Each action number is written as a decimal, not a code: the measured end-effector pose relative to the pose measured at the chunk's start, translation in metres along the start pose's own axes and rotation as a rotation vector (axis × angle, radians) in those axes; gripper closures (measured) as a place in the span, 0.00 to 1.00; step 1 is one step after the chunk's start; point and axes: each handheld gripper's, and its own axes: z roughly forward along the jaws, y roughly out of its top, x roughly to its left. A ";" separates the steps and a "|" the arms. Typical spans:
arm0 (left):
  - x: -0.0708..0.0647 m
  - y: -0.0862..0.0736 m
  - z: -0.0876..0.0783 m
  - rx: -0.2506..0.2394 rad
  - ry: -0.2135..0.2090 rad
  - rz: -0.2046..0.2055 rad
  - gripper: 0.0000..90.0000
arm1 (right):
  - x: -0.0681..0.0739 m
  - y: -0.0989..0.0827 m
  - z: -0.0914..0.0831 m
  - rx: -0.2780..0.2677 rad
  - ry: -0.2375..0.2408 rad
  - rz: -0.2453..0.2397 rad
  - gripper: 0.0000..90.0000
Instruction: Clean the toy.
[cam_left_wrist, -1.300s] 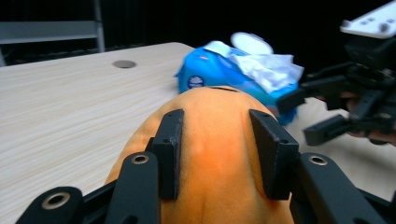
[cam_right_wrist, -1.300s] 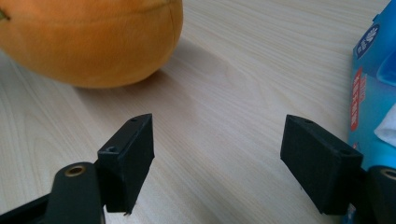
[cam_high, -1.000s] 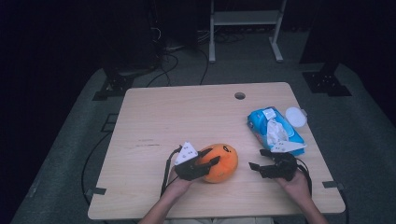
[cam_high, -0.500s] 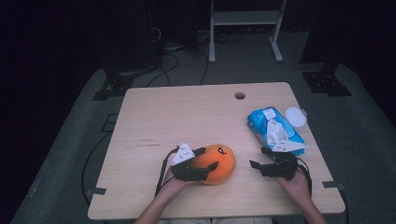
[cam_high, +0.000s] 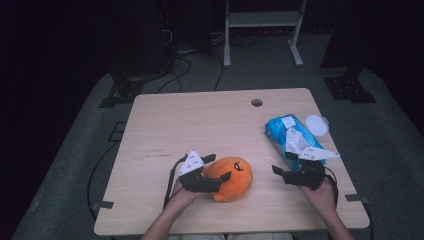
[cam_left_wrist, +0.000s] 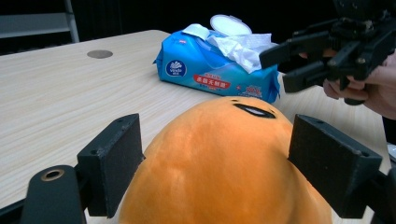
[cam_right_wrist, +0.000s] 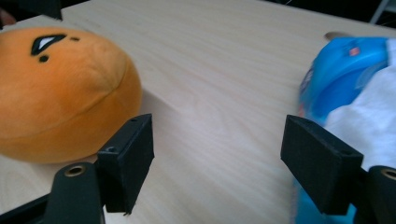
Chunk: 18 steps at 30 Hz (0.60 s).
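Bare wood (cam_high: 200, 125) beyond plush (cam_high: 231, 177)

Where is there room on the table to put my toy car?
The far left of the table, behind the orange plush, is bare. It's crowded along the near edge, between left gripper, right gripper and wipes pack.

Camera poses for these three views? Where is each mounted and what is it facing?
High view: above the person's side, looking forward and down on the table; both forearms, left gripper, right gripper.
Left gripper view: on the left gripper, jaws either side of the orange plush toy, facing the wipes pack.
Right gripper view: on the right gripper, open over bare table.
All three share toy and wipes.
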 end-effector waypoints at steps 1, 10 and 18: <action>0.000 0.000 -0.001 0.006 0.001 0.011 0.19 | -0.002 0.001 -0.001 -0.009 -0.010 -0.002 0.27; 0.001 0.000 -0.005 0.005 0.001 0.019 0.18 | -0.021 0.012 -0.007 -0.056 -0.064 0.020 0.27; -0.002 0.005 -0.011 -0.012 0.020 0.018 0.18 | -0.053 0.021 -0.008 -0.087 -0.147 0.062 0.27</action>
